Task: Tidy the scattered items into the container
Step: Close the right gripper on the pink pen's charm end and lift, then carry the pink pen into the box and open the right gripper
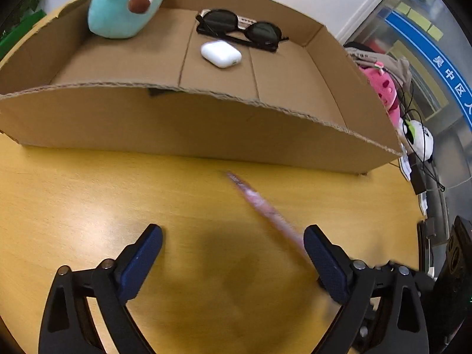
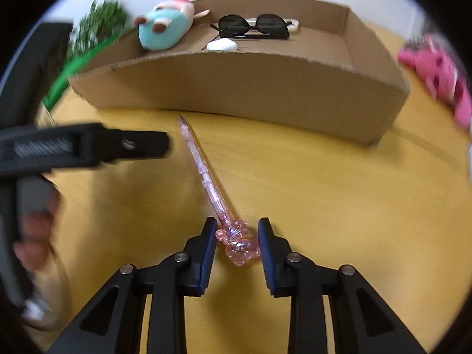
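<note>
One clear pink bear-topped pen (image 2: 206, 181) left on yellow wooden table (image 2: 324, 206), before brown cardboard box (image 2: 236, 85).
Right gripper (image 2: 237, 243) narrowed around bear end, pads seemingly not yet gripping; left gripper (image 1: 233, 244) wide, empty. Next: clamp, lift over wall.

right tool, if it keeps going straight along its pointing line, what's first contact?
Probably the pink pen: its bear-shaped end lies between the right tool fingers, which aren't visibly pressing it yet. Past that, the yellow table. Depth is hard to judge.
</note>
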Demonstrator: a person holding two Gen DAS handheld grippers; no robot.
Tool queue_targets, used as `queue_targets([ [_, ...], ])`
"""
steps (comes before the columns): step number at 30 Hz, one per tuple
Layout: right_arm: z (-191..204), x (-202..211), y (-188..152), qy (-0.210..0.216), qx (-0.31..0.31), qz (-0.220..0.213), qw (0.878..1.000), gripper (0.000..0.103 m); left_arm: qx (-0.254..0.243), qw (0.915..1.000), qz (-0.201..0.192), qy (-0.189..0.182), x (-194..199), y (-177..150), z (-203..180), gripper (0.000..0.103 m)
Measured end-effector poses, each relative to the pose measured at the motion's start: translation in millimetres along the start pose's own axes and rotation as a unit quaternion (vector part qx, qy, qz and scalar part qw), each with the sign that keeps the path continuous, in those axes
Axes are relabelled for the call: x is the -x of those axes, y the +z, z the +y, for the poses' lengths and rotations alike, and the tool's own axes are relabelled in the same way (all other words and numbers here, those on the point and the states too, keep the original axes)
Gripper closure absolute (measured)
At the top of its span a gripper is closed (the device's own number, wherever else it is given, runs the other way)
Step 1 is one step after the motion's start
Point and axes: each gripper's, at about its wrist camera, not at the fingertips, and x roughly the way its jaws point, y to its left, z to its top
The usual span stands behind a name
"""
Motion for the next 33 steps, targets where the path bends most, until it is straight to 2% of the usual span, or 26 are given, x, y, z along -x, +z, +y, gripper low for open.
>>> queue_targets([
  [4, -6.3, 2.7, -7.3, 0.076, -0.06, -0.002, 0.995, 0.078, 0.023, 0.9988, 0.008, -0.042, -2.8, 1.6, -6.7, 0.01],
  [5, -7.6, 3.0, -9.2, 0.09, -0.071, -0.002, 0.993, 0.078, 0.029, 0.9982, 0.01, -0.051, -3.7, 1.7, -7.2, 0.014],
  [7, -6.9, 3.0, -13.7, 0.117, -0.084, 0.002, 0.99, 0.078, 0.04, 0.9968, 0.016, -0.068, -5.3, 1.9, -8.5, 0.026],
  [10, 4.1, 3.3, -17.5, 0.136, -0.07, 0.01, 0.988, 0.08, 0.044, 0.9964, 0.019, -0.07, -6.6, 2.2, -8.1, 0.046],
  [11, 8.6, 3.1, -19.1, 0.143, -0.063, 0.014, 0.988, 0.081, 0.045, 0.996, 0.023, -0.073, -7.9, 2.0, -7.6, 0.06],
  [13, 19.8, 1.2, -21.8, 0.148, -0.044, 0.021, 0.988, 0.082, 0.05, 0.9958, 0.028, -0.072, -9.4, 2.0, -5.1, 0.071],
  [15, 30.6, 2.1, -24.5, 0.149, -0.022, 0.027, 0.988, 0.082, 0.053, 0.9949, 0.037, -0.077, -12.1, 2.3, -1.4, 0.09],
  [20, 45.5, 4.7, -29.2, 0.145, 0.007, 0.033, 0.989, 0.082, 0.05, 0.9944, 0.04, -0.084, -9.5, -1.9, 4.6, 0.093],
  [25, 53.5, 11.5, -39.0, 0.153, 0.018, 0.029, 0.988, 0.082, 0.03, 0.9954, 0.026, -0.087, 11.9, -7.2, -2.4, 0.094],
  [29, 61.3, 30.5, -42.6, 0.154, 0.035, 0.002, 0.987, 0.082, -0.001, 0.9966, -0.004, -0.082, 39.4, -3.4, -16.5, 0.094],
  [33, 63.9, 54.3, -36.9, 0.149, 0.044, -0.033, 0.987, 0.082, -0.031, 0.9957, -0.033, -0.081, 63.7, 13.7, -33.6, 0.094],
])
